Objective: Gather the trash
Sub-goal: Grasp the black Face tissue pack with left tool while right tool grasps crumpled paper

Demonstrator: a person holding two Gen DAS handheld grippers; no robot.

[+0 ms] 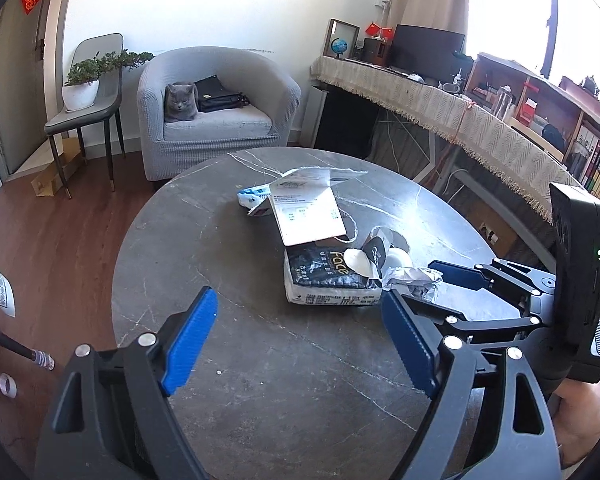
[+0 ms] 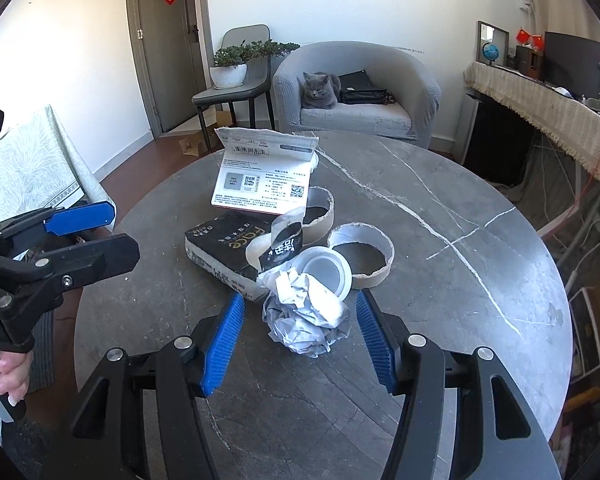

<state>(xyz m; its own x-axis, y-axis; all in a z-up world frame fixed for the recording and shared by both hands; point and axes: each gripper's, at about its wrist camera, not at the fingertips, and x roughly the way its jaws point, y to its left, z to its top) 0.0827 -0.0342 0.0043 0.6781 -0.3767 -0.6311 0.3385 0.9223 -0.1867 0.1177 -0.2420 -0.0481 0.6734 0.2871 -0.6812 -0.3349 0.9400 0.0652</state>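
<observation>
The crumpled paper ball (image 2: 306, 316) is lying on the round grey desk (image 2: 480, 292), in the lower middle of the right wrist picture. It is sitting right between the two blue pads of the right gripper (image 2: 300, 340), a little ahead of the tips. The ball is lumpy and has no clear long side, so it can be pinched from either side. The jaws of the right gripper are standing apart, wider than the ball, and the pads are not pressing on it. They are holding nothing.

The left gripper (image 1: 300, 348) is farther away. In the left wrist picture the paper ball (image 1: 414, 280) is showing to the right of the middle, beyond its right pad, so it is off to one side of those jaws. The left jaws are wide apart and holding nothing, with only bare desk between them.

So the right hand is the nearer one. Just behind the ball, touching it, are a white plastic lid (image 2: 324, 270) and a black tissue pack (image 2: 228, 250). A grab may bump them.
</observation>
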